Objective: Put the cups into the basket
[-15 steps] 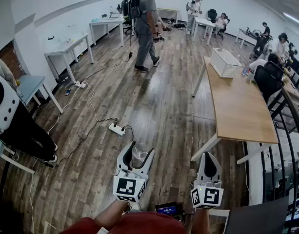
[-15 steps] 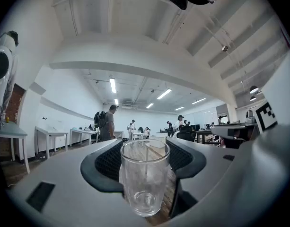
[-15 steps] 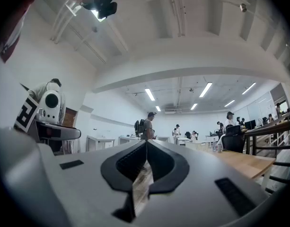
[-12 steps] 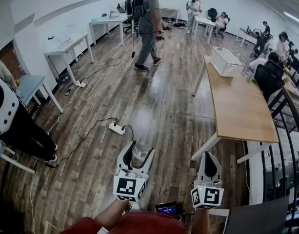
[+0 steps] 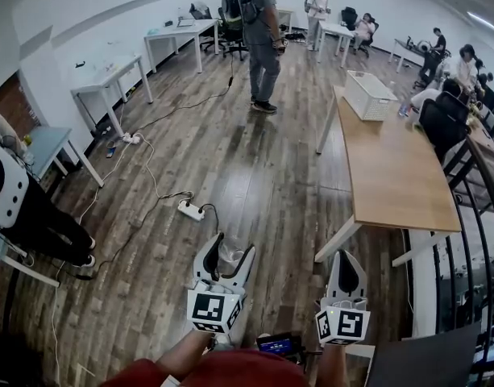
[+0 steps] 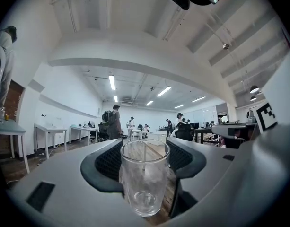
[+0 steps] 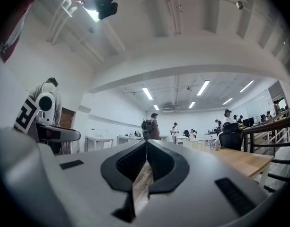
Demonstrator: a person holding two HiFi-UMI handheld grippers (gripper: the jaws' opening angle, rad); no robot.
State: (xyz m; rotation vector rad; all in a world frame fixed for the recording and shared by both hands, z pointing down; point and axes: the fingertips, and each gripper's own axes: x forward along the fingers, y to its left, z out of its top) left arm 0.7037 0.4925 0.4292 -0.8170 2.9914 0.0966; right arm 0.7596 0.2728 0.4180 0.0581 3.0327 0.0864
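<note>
Between the left gripper's [image 5: 231,247] wide-set jaws a clear cup [image 6: 145,178] stands upright, pinched at its sides, seemingly for carrying to the basket [image 5: 369,97], well apart on the table's [image 5: 396,168] far end. The right gripper [image 5: 344,256] is closed on nothing.

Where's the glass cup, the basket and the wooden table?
glass cup [image 6: 145,174], left gripper view, on its clear side wall.
basket [image 5: 379,111], head view, on its white side wall.
wooden table [image 5: 396,176], head view, on its bare top.

No legible text, brand or number; only square marker patterns [image 5: 208,309] on left tool [image 5: 230,248] and right tool [image 5: 344,260]
</note>
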